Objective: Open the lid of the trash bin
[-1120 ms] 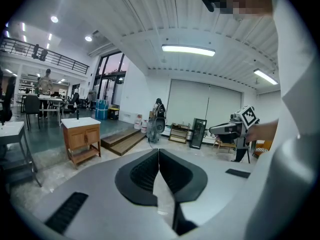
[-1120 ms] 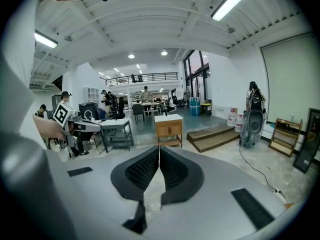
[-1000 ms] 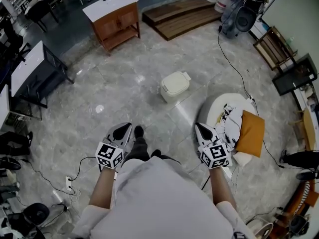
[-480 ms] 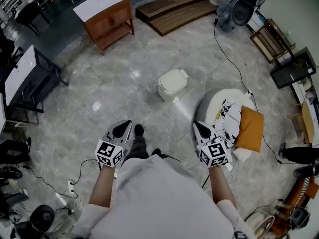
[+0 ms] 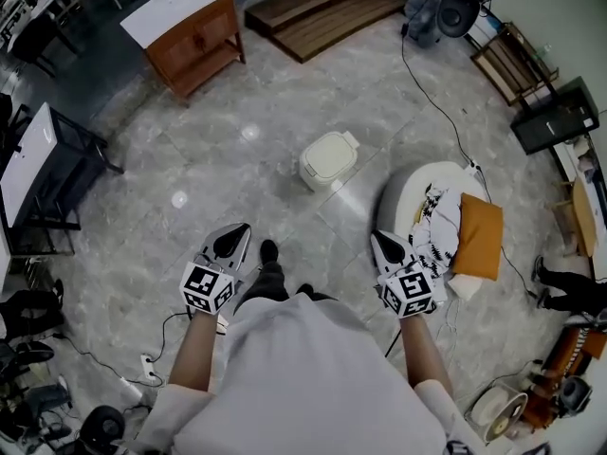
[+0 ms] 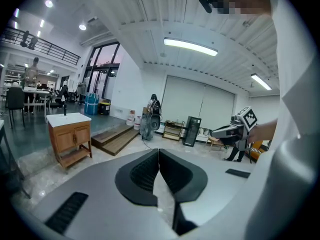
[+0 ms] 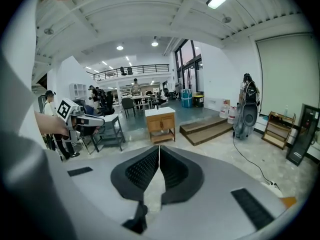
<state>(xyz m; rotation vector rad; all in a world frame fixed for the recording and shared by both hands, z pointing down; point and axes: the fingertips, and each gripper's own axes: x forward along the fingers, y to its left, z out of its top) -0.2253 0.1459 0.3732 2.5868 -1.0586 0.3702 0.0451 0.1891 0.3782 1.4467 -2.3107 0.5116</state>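
A small cream trash bin (image 5: 327, 160) with its lid down stands on the marble floor, ahead of me in the head view. My left gripper (image 5: 233, 234) is held at waist height, well short of the bin and to its left, jaws shut and empty. At the same height on the other side, my right gripper (image 5: 383, 242) is shut with nothing in it. The bin is hidden in both gripper views. In the left gripper view the jaws (image 6: 159, 151) meet at their tips; in the right gripper view the jaws (image 7: 159, 149) meet too.
A round white cushion base (image 5: 417, 192) with patterned cloth and an orange pillow (image 5: 477, 238) lies right of the bin. A wooden cabinet (image 5: 187, 30) and a low wooden step (image 5: 318, 8) stand farther off. A black cable (image 5: 432, 83) runs across the floor. A black table (image 5: 38, 164) is at left.
The view has shifted forward: the bin and cushion sit slightly nearer and lower in frame. Both grippers stay at waist height, still shut.
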